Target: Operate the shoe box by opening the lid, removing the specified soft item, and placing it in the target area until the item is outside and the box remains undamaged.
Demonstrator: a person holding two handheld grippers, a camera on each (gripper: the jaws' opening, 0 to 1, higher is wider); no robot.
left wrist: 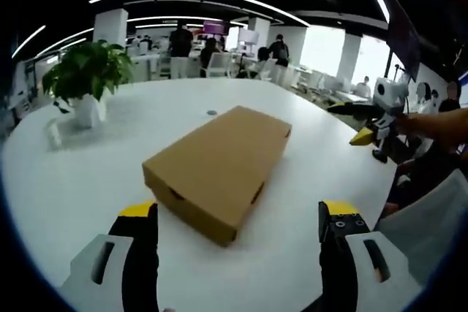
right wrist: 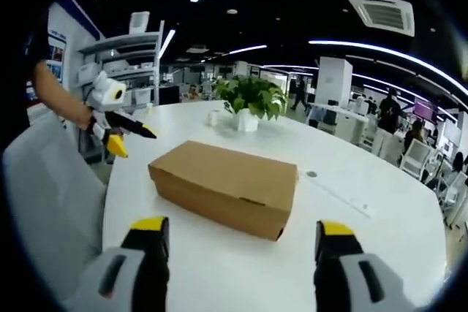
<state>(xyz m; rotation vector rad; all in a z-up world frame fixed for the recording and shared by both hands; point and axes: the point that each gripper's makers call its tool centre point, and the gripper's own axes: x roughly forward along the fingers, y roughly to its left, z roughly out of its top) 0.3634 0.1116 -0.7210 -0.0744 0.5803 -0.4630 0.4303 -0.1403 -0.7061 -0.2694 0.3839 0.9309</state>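
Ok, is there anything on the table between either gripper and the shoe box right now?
Nothing visible. Bare white table lies between the open left gripper and the closed shoe box, and likewise ahead of the open right gripper. The potted plant stands beyond the box.

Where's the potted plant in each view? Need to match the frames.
Left gripper view: potted plant sits upper left, on the white table, beyond the shoe box.
Right gripper view: potted plant sits top centre, behind the shoe box.
Shared landmark: the closed brown shoe box in the middle of the table.

Bare table (left wrist: 66, 180) around closed box (left wrist: 219, 169); plant (left wrist: 86, 78) seemingly well clear.
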